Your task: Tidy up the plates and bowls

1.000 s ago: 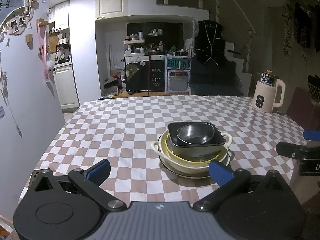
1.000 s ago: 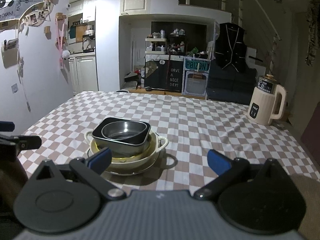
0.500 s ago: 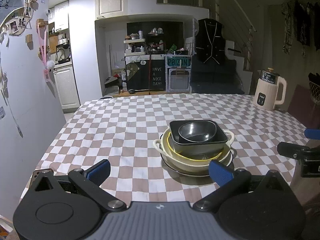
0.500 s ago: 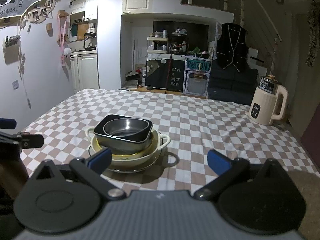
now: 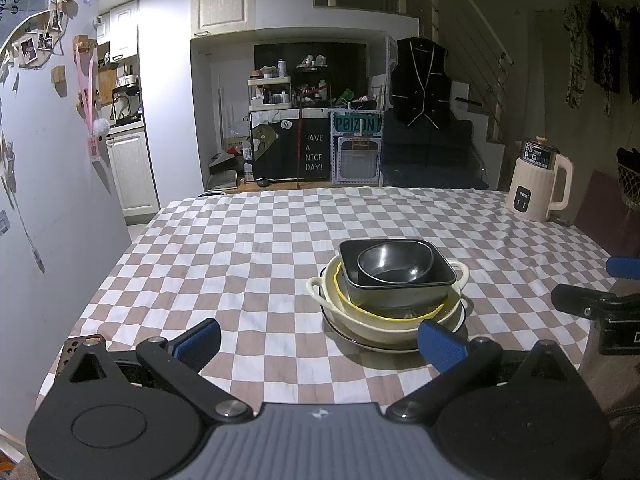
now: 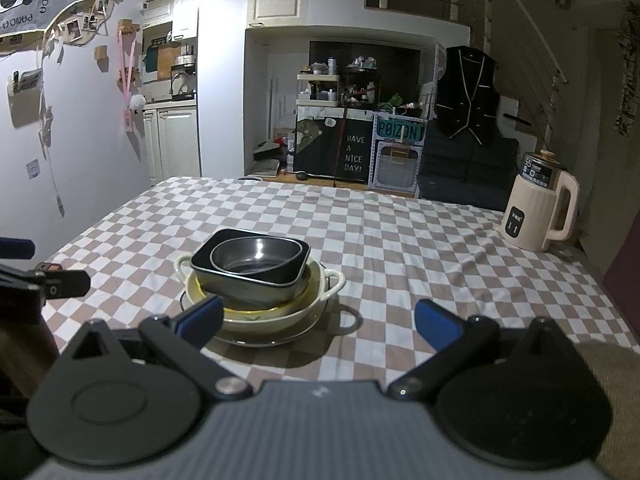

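Note:
One stack of dishes stands on the checkered tablecloth [image 5: 240,264]. A small dark bowl [image 5: 394,262] [image 6: 254,258] nests in a black square bowl [image 5: 396,292] [image 6: 248,286]. Under them sit a yellow-rimmed bowl [image 5: 384,312], a cream two-handled bowl [image 5: 372,326] [image 6: 280,318] and a dark-edged plate [image 5: 360,342] [image 6: 256,340]. My left gripper [image 5: 320,342] is open at the table's near edge, its right pad just before the stack. My right gripper [image 6: 320,318] is open too, with its left pad beside the stack. Neither holds anything.
A cream electric kettle [image 5: 540,184] [image 6: 540,208] stands at the far right of the table. A dark board [image 5: 608,216] leans at the right edge. Beyond the far edge are shelves, a chalkboard sign and a sofa; a wall runs along the left.
Both grippers have risen and drawn back slightly, so the stack sits a little farther and higher in each view. Both stay open; the dishes have not moved.

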A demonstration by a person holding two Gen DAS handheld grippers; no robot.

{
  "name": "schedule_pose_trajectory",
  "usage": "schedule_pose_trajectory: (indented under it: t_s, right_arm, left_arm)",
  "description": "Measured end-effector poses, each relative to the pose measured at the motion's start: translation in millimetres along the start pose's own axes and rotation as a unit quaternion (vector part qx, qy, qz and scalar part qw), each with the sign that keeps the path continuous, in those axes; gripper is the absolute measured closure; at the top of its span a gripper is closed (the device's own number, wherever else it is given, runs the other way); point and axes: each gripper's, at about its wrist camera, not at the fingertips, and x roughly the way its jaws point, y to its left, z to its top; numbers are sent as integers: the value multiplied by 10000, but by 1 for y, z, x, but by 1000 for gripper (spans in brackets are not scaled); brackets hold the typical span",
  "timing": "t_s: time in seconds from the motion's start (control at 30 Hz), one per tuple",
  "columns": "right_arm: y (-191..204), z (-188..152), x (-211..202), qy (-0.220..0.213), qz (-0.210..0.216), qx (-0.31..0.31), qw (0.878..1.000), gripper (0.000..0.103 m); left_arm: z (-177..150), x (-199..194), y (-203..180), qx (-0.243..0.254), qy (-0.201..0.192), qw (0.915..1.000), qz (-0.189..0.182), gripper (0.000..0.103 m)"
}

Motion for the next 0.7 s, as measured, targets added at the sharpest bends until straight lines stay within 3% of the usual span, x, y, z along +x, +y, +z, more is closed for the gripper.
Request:
schedule_pose_trajectory:
  t_s: [0.7]
  right_arm:
    - [-3, 0, 4, 30, 33, 28, 10000, 1]
  left_arm:
    - [-1, 1, -1, -47, -5, 10000, -28, 0]
